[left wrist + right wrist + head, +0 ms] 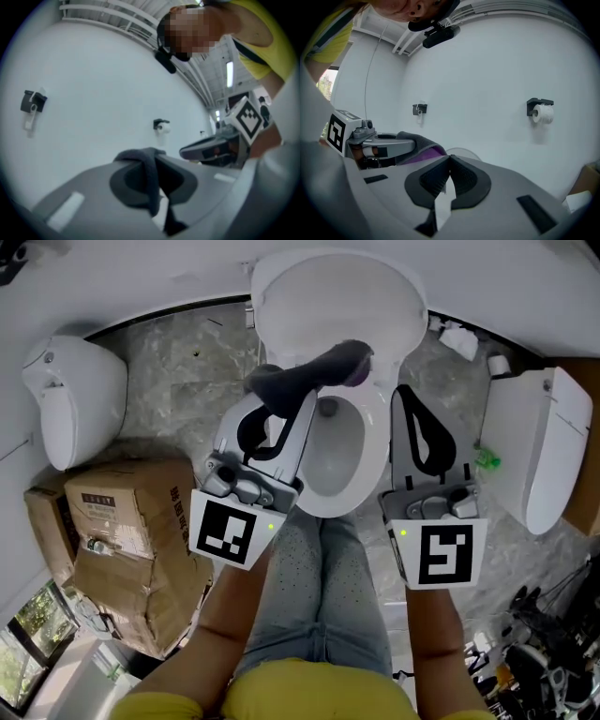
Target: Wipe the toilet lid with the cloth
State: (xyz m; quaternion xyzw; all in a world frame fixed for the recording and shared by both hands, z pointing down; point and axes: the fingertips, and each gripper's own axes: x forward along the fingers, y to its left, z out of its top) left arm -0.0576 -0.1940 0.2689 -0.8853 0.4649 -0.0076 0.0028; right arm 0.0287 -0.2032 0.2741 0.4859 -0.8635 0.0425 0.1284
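The white toilet stands in the middle of the head view, its lid (328, 306) raised over the open bowl (337, 451). My left gripper (274, 392) is shut on a dark grey cloth (319, 369) with a purple side, held over the bowl's back rim just below the lid. In the left gripper view the cloth (140, 157) drapes over the left gripper's (157, 165) tips. My right gripper (405, 395) is beside the bowl's right rim, shut with nothing in it. The right gripper view shows its own closed jaws (449, 161), the cloth (423, 144) to the left and the lid's edge (461, 152).
Crumpled cardboard boxes (122, 540) lie on the floor at left, behind them a white fixture (75, 399). Another white fixture (534, 442) stands at right with a small green item (486, 460). Cables (544, 634) lie at bottom right. A toilet roll (543, 112) hangs on the wall.
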